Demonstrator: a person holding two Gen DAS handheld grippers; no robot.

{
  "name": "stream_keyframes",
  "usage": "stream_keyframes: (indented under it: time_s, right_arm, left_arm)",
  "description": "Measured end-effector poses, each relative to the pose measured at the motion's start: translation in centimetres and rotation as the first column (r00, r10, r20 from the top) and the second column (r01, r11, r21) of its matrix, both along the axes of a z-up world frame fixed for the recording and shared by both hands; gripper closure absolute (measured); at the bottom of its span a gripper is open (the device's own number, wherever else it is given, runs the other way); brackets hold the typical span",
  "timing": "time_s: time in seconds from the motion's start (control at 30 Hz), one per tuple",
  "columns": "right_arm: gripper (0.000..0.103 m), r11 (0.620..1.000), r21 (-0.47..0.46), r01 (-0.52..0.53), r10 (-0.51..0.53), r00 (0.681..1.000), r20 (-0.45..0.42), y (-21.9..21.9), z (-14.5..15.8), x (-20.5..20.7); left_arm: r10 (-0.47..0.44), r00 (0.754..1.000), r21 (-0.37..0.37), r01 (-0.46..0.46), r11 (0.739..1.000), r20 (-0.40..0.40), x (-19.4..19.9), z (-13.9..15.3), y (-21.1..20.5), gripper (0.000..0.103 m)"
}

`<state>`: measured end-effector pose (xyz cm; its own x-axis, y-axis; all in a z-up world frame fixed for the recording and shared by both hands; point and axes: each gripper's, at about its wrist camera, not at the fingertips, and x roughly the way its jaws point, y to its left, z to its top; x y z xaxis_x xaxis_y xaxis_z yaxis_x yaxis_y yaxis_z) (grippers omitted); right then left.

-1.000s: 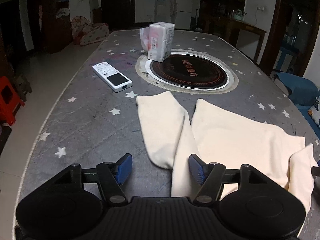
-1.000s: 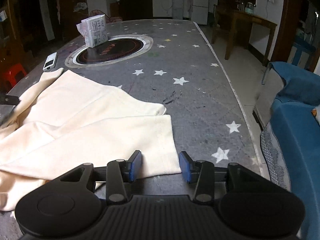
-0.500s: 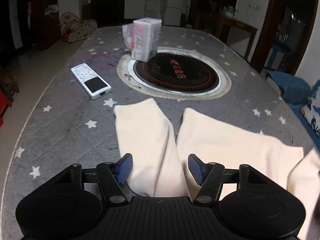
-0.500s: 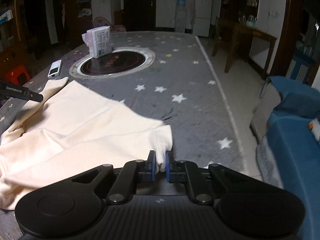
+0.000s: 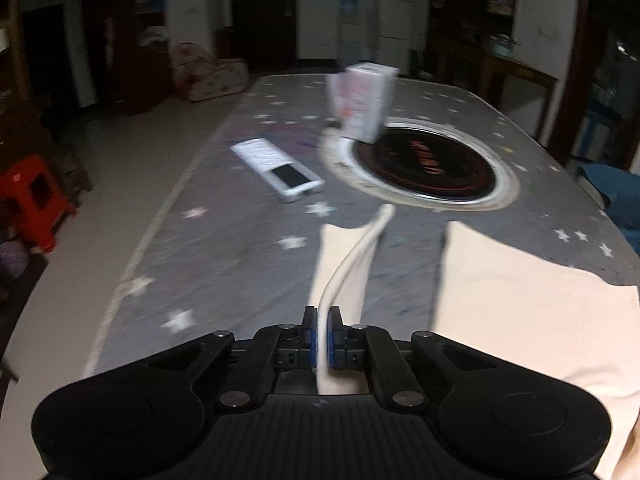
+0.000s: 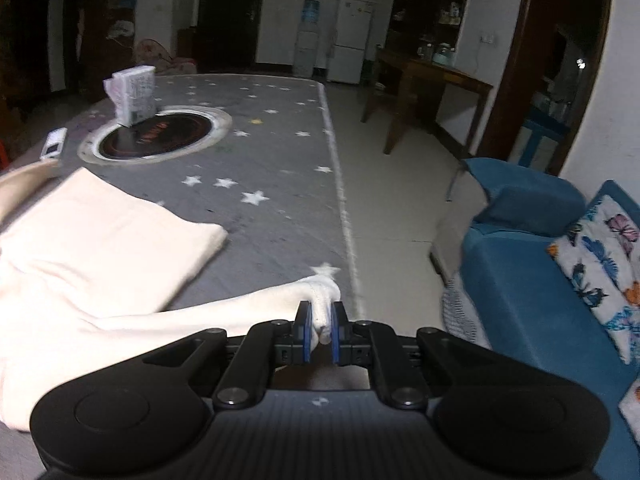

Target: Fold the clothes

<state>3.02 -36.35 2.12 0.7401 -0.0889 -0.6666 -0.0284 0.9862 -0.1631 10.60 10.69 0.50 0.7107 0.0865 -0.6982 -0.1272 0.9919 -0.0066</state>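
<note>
left claw [image 5: 322,330] clamped on a thin folded edge of the cream garment [image 5: 520,320], blue pads pressed against the cloth from both sides. from the pinch, a narrow strip of fabric running up and away toward the far end of one leg or sleeve, lifted clear of the bench [image 5: 240,280]. rest of the garment spread flat to the right, its near part cut off by the picture's edge and by the black claw body. whole left view smeared by motion blur, so print on the white box [image 5: 366,102] unreadable. white remote [image 5: 278,170] lying beside the round dark hotplate [image 5: 424,166], the box standing on that plate's far rim.

right claw [image 6: 320,330] shut on a bunched corner of the same garment [image 6: 100,240], a small knob of cloth poking out past the pads. gripped corner raised, near the bench's right edge. what lies under the raised corner hidden. further left, a folded flap lying flat on the grey star-patterned cover (stars blurred here too). garment's left side running out of frame, so its full shape hard to make out. blue sofa [image 6: 540,300] with a butterfly cushion [image 6: 600,264] just beside the bench, partly cut off at the right. far room dim: a white fridge [image 6: 352,40] and water dispenser [image 6: 308,36] against the wall, shelves too dark to read.
</note>
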Motion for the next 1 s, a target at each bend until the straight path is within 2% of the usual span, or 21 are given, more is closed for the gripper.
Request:
stream_keyframes:
  time_s: [0.07,0.17,0.23,0.3,0.37,0.43,0.47,0.53,0.7,0.87,1.0]
  right_arm:
    - [0.094,1.0,-0.018,0.022,-0.022,1.0,0.001,-0.5,-0.3,0.0]
    - [0.094,0.998,-0.037,0.05,-0.051,0.998,-0.026,-1.0,-1.1,0.6]
    - [0.094,0.997,-0.05,0.053,-0.056,0.997,-0.061,-1.0,-1.8,1.0]
    - [0.092,0.997,-0.064,0.052,-0.058,0.994,-0.094,-0.8,-2.5,1.2]
    - [0.086,0.997,-0.063,0.036,-0.041,0.996,-0.081,-0.3,-1.9,1.2]
    - [0.083,0.998,-0.059,0.018,-0.022,0.998,-0.061,0.3,-1.1,1.1]
    - [0.081,0.998,-0.058,0.009,-0.012,0.999,-0.051,0.6,-0.7,1.1]
    - [0.08,0.999,-0.034,-0.021,0.02,0.999,-0.047,1.3,-0.1,1.4]
    - [0.079,0.981,0.125,-0.15,0.162,0.982,-0.094,3.5,0.7,3.6]
    - [0.078,0.965,0.166,-0.203,0.227,0.964,-0.14,5.9,-0.8,6.7]
    - [0.073,0.957,0.204,-0.205,0.242,0.955,-0.174,6.6,-2.4,9.3]
  left_arm:
    - [0.046,0.999,0.002,-0.046,0.999,-0.018,-1.8,-0.1,1.3,0.098]
    - [0.087,0.994,0.048,-0.084,0.995,-0.068,-4.2,-1.0,2.3,0.098]
    - [0.101,0.988,0.074,-0.092,0.993,-0.119,-5.3,-1.8,2.7,0.095]
    - [0.087,0.985,0.06,-0.078,0.995,-0.151,-6.0,-2.0,3.1,0.091]
    - [0.069,0.986,0.058,-0.061,0.996,-0.15,-6.6,-1.5,3.3,0.08]
    - [0.05,0.991,0.066,-0.042,0.997,-0.123,-6.7,-0.5,3.0,0.058]
    - [0.036,0.994,0.068,-0.029,0.997,-0.103,-6.6,0.2,2.7,0.055]
    - [0.0,0.998,0.067,0.005,0.998,-0.064,-6.1,1.4,1.6,0.051]
    - [-0.108,0.994,0.007,0.108,0.994,-0.027,-3.0,2.1,-1.7,0.045]
    - [-0.164,0.983,-0.067,0.159,0.985,-0.081,1.3,0.2,-4.4,0.045]
    - [-0.181,0.978,-0.069,0.174,0.982,-0.1,4.2,-1.2,-5.7,0.045]
